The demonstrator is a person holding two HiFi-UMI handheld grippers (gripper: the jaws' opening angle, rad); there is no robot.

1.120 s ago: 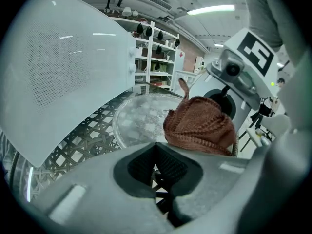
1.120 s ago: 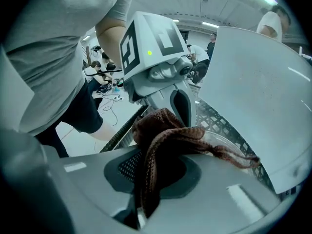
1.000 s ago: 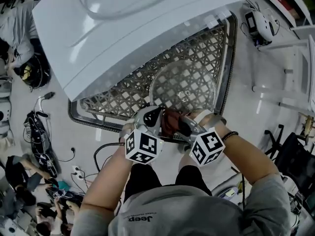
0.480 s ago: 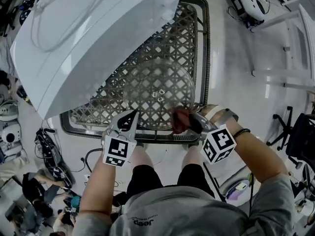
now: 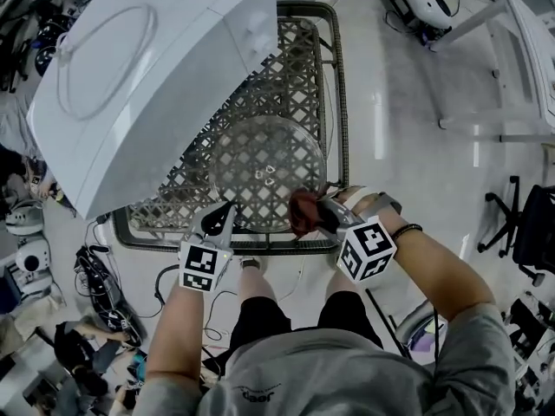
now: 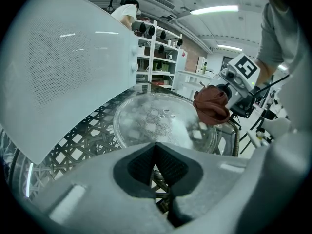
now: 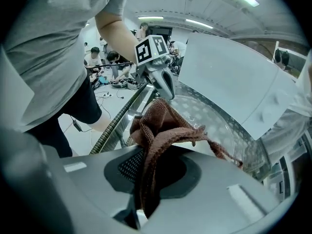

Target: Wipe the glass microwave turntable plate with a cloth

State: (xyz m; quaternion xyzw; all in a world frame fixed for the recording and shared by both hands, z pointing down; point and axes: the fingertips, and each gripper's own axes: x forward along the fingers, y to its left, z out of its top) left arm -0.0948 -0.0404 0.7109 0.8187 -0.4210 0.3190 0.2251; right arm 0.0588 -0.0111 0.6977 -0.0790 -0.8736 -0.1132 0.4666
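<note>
Head view shows the clear round glass turntable plate (image 5: 267, 173) lying flat on the dark woven-lattice table (image 5: 299, 68), just beside the big white microwave oven (image 5: 147, 76). At the plate's near rim the right gripper (image 5: 317, 217) is clamped on a bunched reddish-brown knitted cloth (image 5: 302, 211). The cloth hangs at that rim, and whether it touches the glass is unclear. Also at the plate's near rim, on the other side, the left gripper (image 5: 227, 211) hovers with its jaws pressed together on nothing. Wiping looks about to begin. The next move calls for lowering the cloth onto the glass and sweeping it across, perhaps with the left gripper steadying the plate's edge.
</note>
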